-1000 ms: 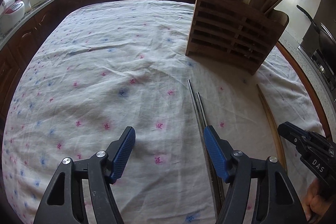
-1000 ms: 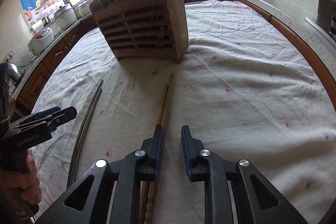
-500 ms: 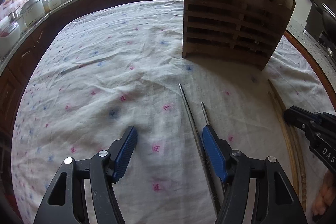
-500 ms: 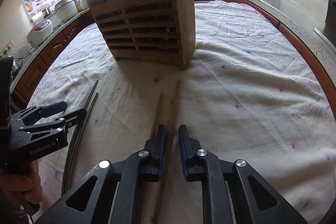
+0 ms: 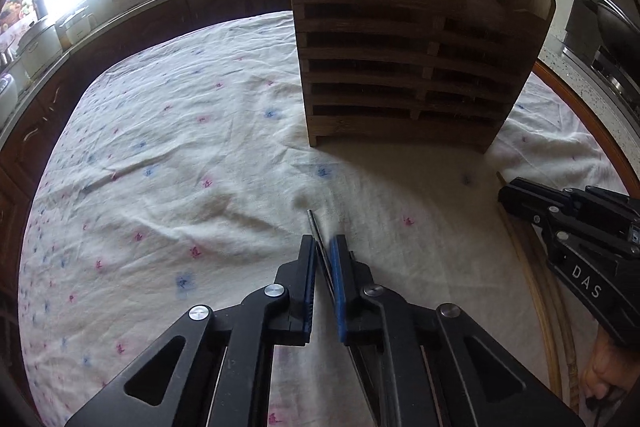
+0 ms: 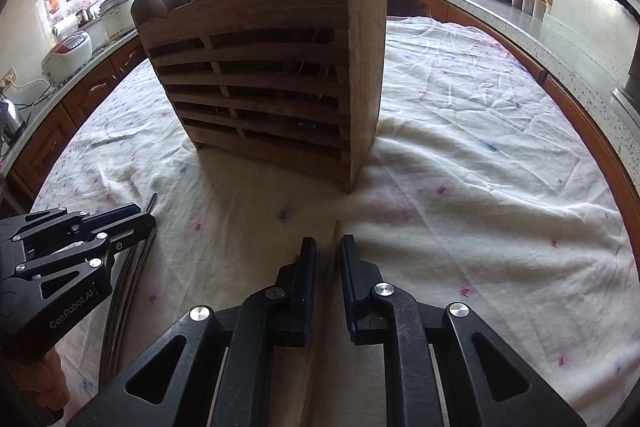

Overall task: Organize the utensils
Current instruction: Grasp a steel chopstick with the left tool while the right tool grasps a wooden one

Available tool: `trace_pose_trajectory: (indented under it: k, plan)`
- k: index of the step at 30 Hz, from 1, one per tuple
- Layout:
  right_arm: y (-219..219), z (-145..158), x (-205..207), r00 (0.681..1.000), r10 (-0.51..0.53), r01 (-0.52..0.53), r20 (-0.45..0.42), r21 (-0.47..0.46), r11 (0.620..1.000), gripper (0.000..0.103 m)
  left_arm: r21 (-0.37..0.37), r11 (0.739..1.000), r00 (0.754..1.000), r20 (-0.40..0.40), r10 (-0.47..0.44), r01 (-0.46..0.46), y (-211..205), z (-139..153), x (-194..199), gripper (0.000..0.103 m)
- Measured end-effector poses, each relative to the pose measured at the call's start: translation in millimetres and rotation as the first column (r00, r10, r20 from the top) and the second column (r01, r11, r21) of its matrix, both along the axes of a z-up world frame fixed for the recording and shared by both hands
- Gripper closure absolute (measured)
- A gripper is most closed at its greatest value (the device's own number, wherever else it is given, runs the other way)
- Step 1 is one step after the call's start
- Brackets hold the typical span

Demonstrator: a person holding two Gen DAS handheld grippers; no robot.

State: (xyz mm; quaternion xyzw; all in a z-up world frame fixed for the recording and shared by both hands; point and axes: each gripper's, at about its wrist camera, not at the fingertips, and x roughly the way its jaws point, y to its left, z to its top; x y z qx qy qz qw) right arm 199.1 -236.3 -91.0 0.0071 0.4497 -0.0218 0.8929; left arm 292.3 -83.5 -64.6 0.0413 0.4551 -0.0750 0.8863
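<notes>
— Biggest thing? Floral tablecloth across the frame; wooden utensil rack at upper centre.

— Tongs? Left gripper closing on metal chopsticks, bottom centre. Right gripper narrowed around wooden chopsticks, bottom centre.

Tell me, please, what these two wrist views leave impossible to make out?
- Left view: the steel chopsticks disappear under the left tool; their rear ends are hidden.
- Right view: the wooden chopsticks pass under the right tool and off the bottom edge.
- Both views: the holder contents are dark behind the slats, its top cut off and washed out by window glare.
</notes>
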Motion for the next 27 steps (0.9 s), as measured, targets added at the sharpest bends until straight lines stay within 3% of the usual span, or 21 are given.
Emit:
trace_pose_trajectory:
  k: [1, 9, 19, 27]
  plan:
    - [-1.3, 0.3, -0.2, 1.000, -0.003, 0.003, 0.000, 0.002, 1.000, 0.096, -0.003, 1.000, 1.000, 0.000, -0.002, 0.002, 1.1, 0.1, 0.1, 0.097]
    - [-13.7, 20.6, -16.6, 0.999, -0.027, 0.024, 0.029, 0.109, 0.994, 0.098, -0.123, 0.992, 1.000, 0.018, 0.012, -0.010, 29.2, 24.9, -21.3, 0.101]
    - [-14.6, 95.2, -67.7, 0.979, -0.027, -0.012, 0.201, 0.192, 0.981, 0.098, -0.306, 0.952, 0.986, 0.161, 0.033, 0.018, 69.1, 97.3, -87.7, 0.101]
    - [-9.1, 155.7, -96.2, 0.937, -0.024, -0.050, 0.349, 0.203, 0.978, 0.098, -0.376, 0.925, 0.964, 0.261, 0.042, 0.061, 93.0, 144.8, -137.1, 0.101]
